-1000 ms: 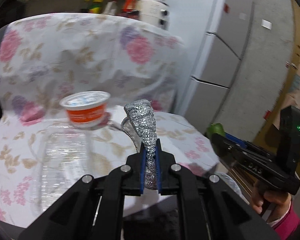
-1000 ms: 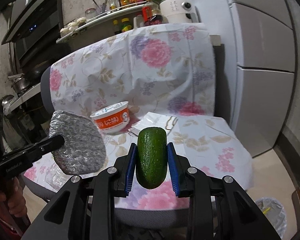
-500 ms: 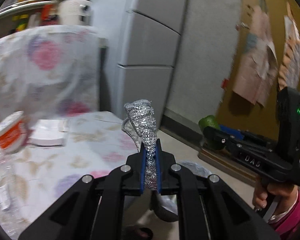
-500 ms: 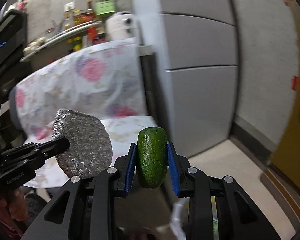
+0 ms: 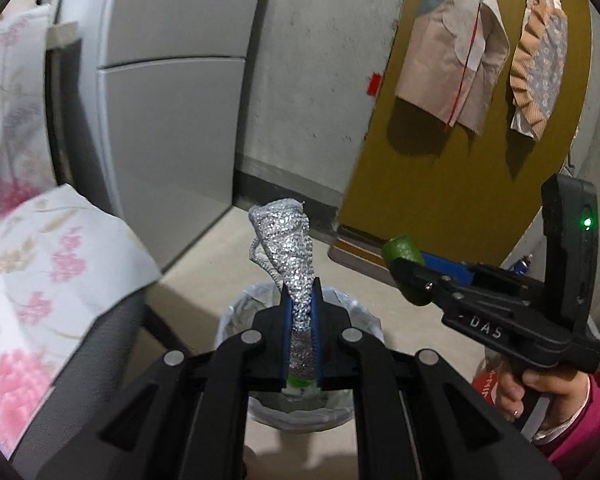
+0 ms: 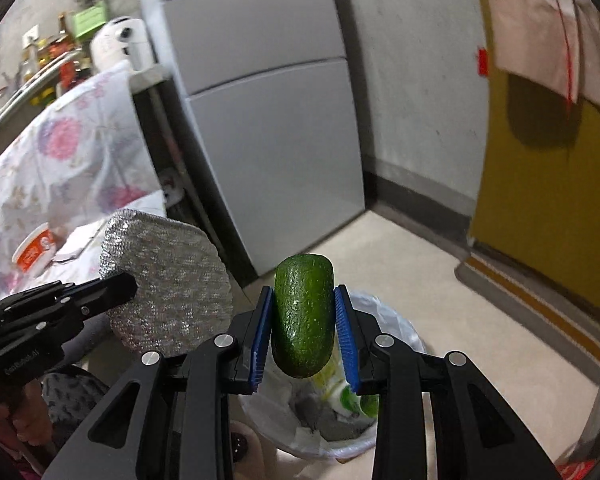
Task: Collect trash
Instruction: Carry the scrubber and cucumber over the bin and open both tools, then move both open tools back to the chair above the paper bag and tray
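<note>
tool [image 5: 300, 316]: black, blue pads, silver screws | sleeve [image 5: 580, 428]: pink

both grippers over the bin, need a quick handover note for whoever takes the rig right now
Left gripper: shut on a flat silver metallic scouring pad, held edge-on above the bin.
Right gripper: shut on a short dark green cucumber piece, also above the bin.
White-lined round trash bin: on the floor just below both grippers, already holding some trash.
Done: both items picked up and brought to the bin.
Left: release both into the bin. An orange and white plastic cup sits on the floral-covered table; probably collect that next.
</note>
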Action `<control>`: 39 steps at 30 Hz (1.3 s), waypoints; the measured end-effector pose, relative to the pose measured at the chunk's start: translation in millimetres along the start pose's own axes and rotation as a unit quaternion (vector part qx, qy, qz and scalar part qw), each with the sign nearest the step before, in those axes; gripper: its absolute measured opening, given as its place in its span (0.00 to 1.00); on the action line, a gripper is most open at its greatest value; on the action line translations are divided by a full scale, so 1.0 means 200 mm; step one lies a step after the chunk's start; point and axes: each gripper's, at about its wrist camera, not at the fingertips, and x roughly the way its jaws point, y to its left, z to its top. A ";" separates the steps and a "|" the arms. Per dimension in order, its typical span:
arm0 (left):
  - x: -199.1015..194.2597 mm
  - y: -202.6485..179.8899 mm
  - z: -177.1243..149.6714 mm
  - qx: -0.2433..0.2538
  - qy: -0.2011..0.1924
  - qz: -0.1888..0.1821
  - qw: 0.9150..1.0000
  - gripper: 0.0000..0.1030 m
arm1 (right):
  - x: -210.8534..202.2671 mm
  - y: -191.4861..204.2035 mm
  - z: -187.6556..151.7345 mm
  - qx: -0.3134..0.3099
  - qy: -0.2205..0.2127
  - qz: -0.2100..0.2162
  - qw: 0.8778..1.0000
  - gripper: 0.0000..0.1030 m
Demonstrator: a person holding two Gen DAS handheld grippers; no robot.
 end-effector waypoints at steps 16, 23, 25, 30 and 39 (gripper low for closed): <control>-0.03 0.13 0.03 -0.037 -0.001 0.023 0.999 0.32 | 0.01 -0.02 0.06 0.013 -0.006 0.007 1.000 0.39; -0.26 0.26 0.00 -0.058 -0.026 0.070 0.996 0.32 | -0.11 0.15 0.17 -0.006 -0.043 0.023 0.999 0.39; -0.33 0.29 -0.02 -0.063 -0.030 0.087 0.994 0.33 | -0.13 0.23 0.20 -0.016 -0.047 0.038 0.998 0.39; -0.53 0.41 -0.09 -0.074 -0.020 0.144 0.987 0.43 | -0.14 0.51 0.24 -0.057 -0.048 0.078 0.994 0.46; -0.98 0.73 -0.29 -0.150 -0.046 0.231 0.960 0.58 | -0.07 1.11 0.25 -0.156 -0.020 0.160 0.975 0.54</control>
